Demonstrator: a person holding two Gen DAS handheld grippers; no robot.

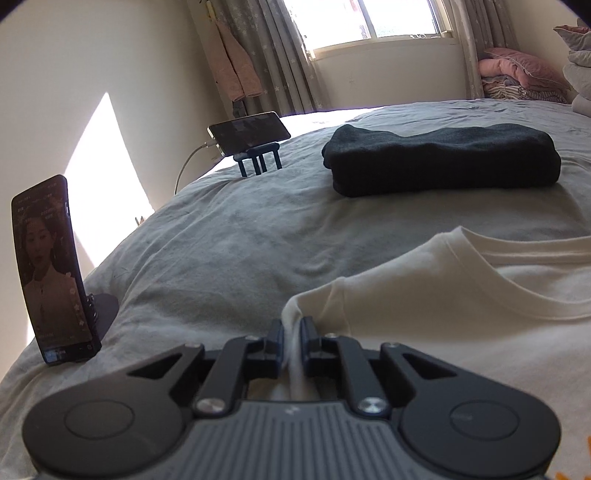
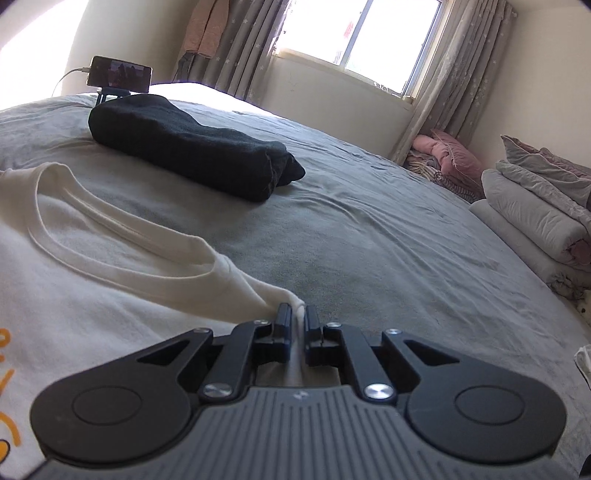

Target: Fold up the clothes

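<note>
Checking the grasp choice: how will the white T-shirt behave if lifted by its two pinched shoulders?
The white T-shirt looks thin and floppy; it bunches where the left gripper and right gripper pinch it, so it would probably sag between them. Likely light.

Daylight is admitted through an overexposed window; a bright patch is cast on the wall. Foreground is dim. Edges are bent and vignetted by fisheye.

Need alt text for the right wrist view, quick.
The right gripper is shut on a shoulder corner of a white T-shirt lying on a grey bed. Beyond lie a folded dark garment and a propped phone.
</note>
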